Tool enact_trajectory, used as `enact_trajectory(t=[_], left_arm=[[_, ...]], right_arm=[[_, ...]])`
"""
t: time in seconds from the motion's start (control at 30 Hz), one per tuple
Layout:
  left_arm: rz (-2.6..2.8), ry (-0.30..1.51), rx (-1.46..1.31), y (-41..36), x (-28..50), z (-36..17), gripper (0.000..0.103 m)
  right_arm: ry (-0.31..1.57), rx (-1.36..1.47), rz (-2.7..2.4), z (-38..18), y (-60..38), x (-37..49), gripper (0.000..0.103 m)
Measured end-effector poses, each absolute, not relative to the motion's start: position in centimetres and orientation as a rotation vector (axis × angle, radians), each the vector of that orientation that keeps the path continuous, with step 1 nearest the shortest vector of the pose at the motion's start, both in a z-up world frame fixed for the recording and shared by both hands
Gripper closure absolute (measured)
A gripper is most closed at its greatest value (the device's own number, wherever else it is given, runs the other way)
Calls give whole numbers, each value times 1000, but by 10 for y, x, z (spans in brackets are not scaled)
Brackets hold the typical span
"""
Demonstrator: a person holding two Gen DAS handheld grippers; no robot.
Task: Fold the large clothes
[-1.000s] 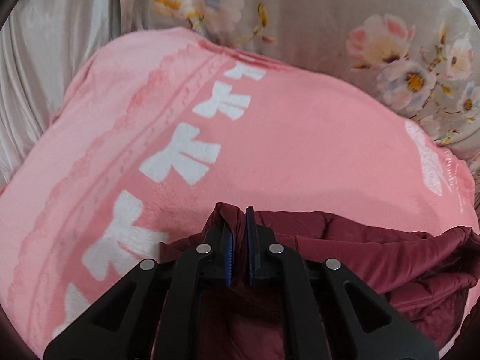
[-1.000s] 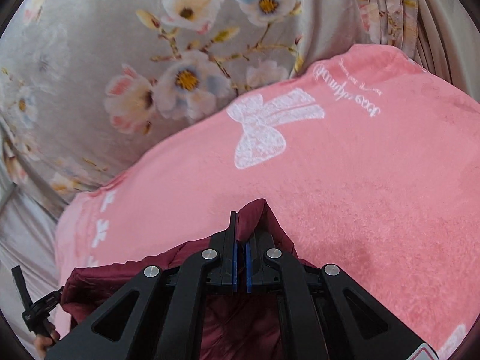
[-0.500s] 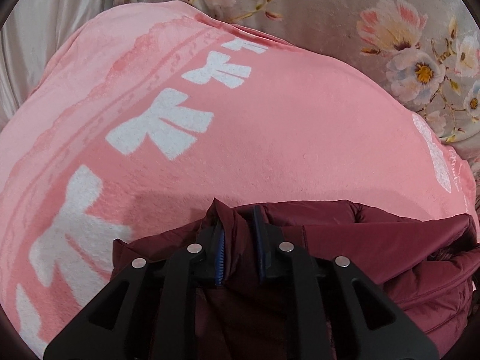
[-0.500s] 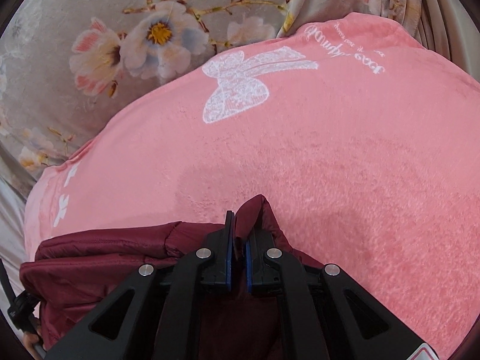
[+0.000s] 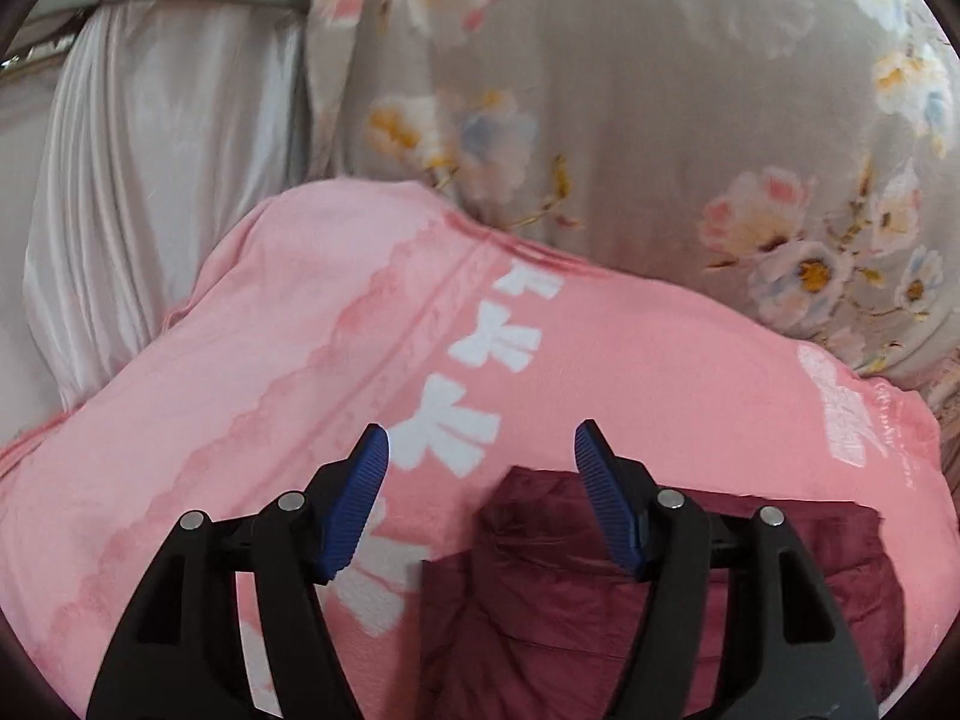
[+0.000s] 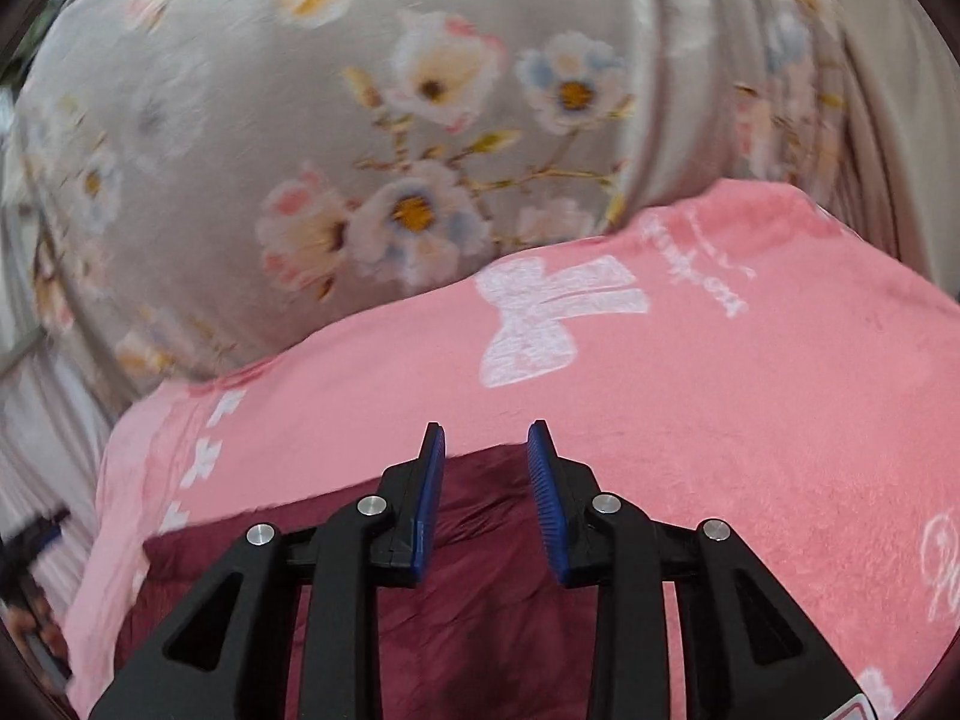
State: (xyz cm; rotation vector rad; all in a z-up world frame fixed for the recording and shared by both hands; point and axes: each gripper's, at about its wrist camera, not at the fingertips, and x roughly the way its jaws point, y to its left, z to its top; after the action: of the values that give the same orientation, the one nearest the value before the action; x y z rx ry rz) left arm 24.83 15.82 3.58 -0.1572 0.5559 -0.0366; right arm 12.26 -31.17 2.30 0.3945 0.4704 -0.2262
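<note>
Both your claws, left claw (image 5: 480,450) and right claw (image 6: 486,450), have let go of the maroon jacket (image 5: 660,600) and are opening above it, empty, over the pink blanket (image 5: 600,360).

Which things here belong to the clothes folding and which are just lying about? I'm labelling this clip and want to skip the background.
Belongs to the job:
- dark red padded jacket, lying folded
- left claw, jaws opening, nothing between them
- right claw, jaws opening above the jacket

Just there:
- pink fleece blanket with white bows under the jacket
- grey floral curtain
- pale satin drape
</note>
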Motion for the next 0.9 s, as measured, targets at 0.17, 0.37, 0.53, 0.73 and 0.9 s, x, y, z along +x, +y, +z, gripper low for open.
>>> enact_trajectory(t=[0.17, 0.37, 0.53, 0.73, 0.9], left_arm=[[-212, 682, -71, 74, 258, 22, 41], [-252, 827, 12, 5, 288, -44, 41], [-234, 855, 32, -5, 310, -82, 38], [-247, 827, 39, -11, 318, -93, 34], [-250, 822, 35, -13, 318, -96, 32]], right_arm=[[622, 258, -77, 15, -232, 169, 78], [761, 85, -13, -17, -170, 232, 81], [856, 102, -58, -58, -182, 256, 81], [855, 210, -72, -78, -199, 254, 85], [853, 174, -95, -83, -193, 255, 85]])
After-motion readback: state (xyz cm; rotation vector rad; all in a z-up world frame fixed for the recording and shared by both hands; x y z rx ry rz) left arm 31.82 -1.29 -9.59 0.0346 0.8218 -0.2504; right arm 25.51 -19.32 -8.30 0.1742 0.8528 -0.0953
